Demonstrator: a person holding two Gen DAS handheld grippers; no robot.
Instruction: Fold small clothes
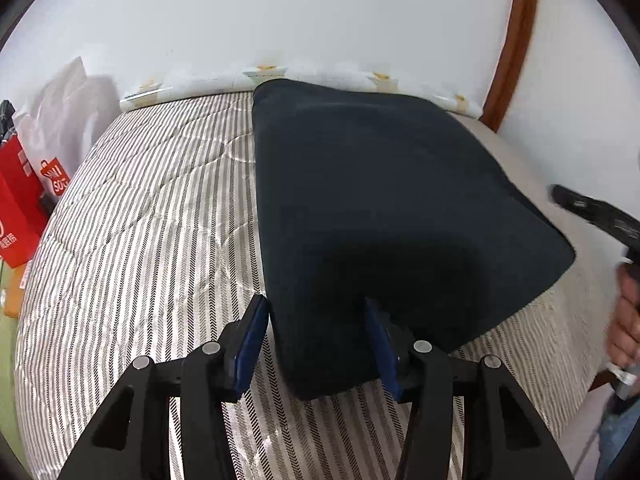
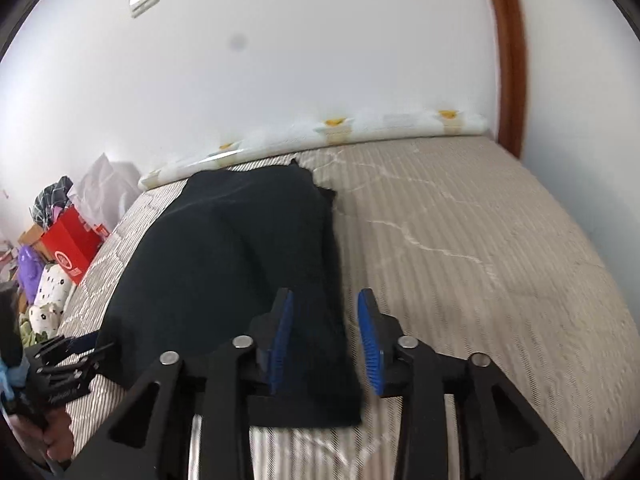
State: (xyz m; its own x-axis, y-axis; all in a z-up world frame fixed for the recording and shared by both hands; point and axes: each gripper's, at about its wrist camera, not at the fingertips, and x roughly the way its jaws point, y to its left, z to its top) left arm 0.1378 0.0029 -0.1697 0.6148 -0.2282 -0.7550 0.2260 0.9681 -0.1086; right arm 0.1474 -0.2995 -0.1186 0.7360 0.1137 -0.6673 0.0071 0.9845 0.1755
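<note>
Lying flat on the grey-and-white striped quilted bed [image 1: 140,220]: one dark navy folded cloth garment [image 1: 380,208], reaching from between the fingers of the left claw [image 1: 316,344] ahead toward the white wall. Left claw spread apart, near corner of garment between its blue pads, not pinched. Right claw [image 2: 326,344] likewise spread, straddling garment's near right edge. One red cardboard box [image 1: 18,208] far left of left claw; printing too blurred to read.
</note>
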